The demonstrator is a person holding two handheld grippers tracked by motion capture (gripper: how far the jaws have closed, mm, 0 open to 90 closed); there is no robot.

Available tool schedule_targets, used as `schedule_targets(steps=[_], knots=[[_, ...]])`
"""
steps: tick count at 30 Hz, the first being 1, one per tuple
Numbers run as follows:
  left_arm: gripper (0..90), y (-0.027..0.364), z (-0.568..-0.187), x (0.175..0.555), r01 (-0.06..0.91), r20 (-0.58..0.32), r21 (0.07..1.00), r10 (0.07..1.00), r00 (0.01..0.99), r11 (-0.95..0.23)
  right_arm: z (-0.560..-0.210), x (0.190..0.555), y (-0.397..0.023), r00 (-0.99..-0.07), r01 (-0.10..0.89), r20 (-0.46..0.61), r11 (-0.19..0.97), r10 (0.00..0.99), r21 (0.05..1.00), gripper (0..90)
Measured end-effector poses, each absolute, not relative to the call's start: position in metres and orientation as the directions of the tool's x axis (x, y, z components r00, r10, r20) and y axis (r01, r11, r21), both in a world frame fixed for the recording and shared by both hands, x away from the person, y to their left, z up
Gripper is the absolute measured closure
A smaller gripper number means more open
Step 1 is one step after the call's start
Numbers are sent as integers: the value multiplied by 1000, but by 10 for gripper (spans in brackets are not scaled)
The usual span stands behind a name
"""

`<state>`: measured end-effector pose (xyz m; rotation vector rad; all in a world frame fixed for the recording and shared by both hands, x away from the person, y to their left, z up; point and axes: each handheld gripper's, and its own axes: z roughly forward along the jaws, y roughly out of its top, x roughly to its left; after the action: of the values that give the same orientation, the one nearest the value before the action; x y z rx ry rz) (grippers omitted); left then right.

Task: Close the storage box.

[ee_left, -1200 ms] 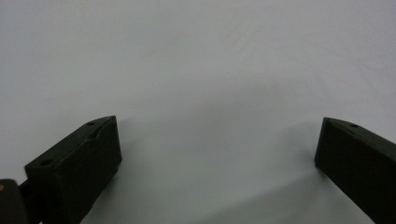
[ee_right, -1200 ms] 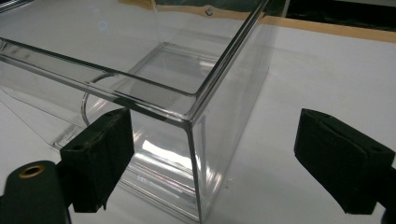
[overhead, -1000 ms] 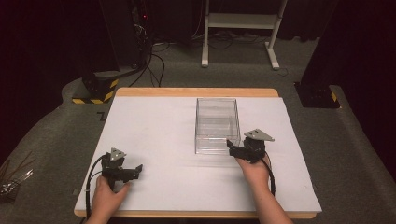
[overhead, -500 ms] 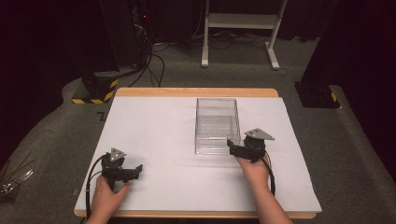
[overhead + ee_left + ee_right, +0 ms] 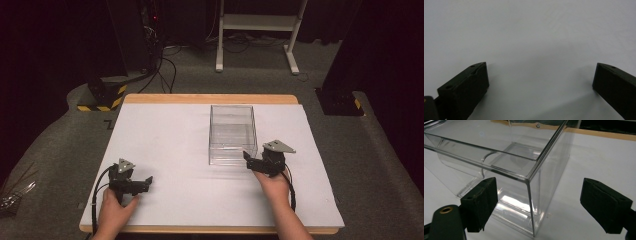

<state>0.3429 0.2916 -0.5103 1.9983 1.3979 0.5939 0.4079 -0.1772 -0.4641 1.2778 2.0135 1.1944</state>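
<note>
While the right gripper [image 5: 248, 157] is hovering just beside the near right corner of the clear plastic box [image 5: 232, 134], we are seeing its jaws standing wide apart, clamped on nothing, with that corner edge [image 5: 530, 205] lying between them in the right gripper view. The box is standing upright and empty on the white table sheet [image 5: 170, 145], toward the far right of it. The left gripper [image 5: 145, 181] is resting well apart from the box, near the front left of the sheet, and its jaws too are standing apart, with bare sheet between them in the left gripper view [image 5: 541, 82].

We are judging three risks here. If the jaws are closing across the corner rather than over a single wall, the smooth plastic is likely slipping out and the box skidding away. If the inner jaw is catching the front wall [image 5: 484, 162] instead of passing over its rim, it is pushing the light box toward the far edge of the sheet. A grip at one corner alone is also inviting the box to tilt when lifted
</note>
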Motion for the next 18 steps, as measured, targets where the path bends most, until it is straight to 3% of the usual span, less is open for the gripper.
schedule_targets(steps=[18], knots=[[7, 291, -510, 343, 661, 12, 708, 941, 338, -246, -462, 374, -196, -473, 457, 56, 191, 879, 869, 146]])
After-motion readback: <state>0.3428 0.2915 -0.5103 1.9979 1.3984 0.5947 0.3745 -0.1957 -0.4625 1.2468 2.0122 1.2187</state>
